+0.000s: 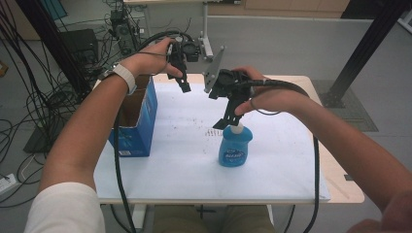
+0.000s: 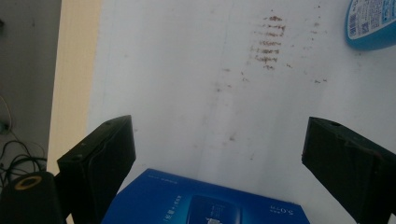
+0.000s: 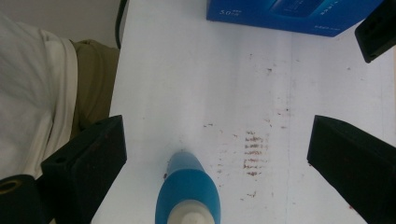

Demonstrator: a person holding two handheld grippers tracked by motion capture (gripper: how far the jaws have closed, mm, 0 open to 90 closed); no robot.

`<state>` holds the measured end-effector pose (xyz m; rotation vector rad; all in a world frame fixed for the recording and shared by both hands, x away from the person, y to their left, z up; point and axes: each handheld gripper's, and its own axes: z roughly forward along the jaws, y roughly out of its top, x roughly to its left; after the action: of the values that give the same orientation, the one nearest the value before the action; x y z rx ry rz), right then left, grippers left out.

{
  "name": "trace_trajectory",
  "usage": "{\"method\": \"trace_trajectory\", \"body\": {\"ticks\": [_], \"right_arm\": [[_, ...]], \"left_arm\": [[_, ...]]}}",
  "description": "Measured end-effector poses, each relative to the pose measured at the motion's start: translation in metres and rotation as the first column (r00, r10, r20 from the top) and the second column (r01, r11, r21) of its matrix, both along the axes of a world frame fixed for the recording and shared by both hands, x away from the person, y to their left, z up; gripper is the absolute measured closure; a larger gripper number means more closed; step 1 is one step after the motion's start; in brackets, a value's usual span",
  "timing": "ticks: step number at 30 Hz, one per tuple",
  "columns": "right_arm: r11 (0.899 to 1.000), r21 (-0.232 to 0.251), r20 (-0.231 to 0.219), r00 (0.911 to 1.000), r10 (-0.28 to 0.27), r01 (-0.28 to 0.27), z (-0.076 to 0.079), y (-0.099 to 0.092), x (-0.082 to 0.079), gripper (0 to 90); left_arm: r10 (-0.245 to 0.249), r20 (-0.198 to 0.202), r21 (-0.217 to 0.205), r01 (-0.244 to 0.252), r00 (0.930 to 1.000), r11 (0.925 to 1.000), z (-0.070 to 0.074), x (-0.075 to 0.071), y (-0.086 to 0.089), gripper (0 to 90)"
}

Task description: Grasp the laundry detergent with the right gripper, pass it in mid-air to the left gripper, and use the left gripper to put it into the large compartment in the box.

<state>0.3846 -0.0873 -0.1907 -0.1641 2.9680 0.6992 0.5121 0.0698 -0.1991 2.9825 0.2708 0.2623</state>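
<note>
Cardboard box (image 1: 138, 116), blue, open-topped, at table's (image 1: 291, 184) left edge. Left gripper (image 1: 183, 85) above box's far corner, jaws wide apart, nothing between. Right gripper (image 1: 228, 121) directly over blue bottle (image 1: 235, 148), jaws spread, not touching white cap. Bottle upright mid-table, near brown marks (image 1: 212, 132).

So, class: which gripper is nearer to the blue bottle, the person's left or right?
Right. The right gripper hangs just above the blue bottle, open jaws either side of its white cap. The left gripper is held farther back, open, near the blue box.
</note>
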Motion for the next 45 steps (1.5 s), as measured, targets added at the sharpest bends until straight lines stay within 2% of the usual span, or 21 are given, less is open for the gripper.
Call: {"method": "trace_trajectory", "body": {"ticks": [18, 36, 45], "right_arm": [[0.999, 0.041, -0.008, 0.9996, -0.028, 0.028, 0.003, -0.022, 0.0, 4.0], [0.997, 0.039, -0.017, 0.9981, -0.059, 0.059, -0.001, -0.046, -0.001, 4.1], [0.997, 0.044, -0.037, 0.9977, -0.057, 0.058, -0.001, -0.056, -0.001, 5.7]], "left_arm": [[0.0, 0.0, -0.001, 0.0, 1.0, 1.0, -0.001, -0.001, -0.002, 10.1], [-0.004, 0.006, 0.004, 0.004, 1.0, 1.0, 0.0, -0.002, -0.002, 10.1], [-0.004, 0.008, 0.008, 0.004, 1.0, 1.0, -0.001, -0.002, -0.002, 10.2]]}}
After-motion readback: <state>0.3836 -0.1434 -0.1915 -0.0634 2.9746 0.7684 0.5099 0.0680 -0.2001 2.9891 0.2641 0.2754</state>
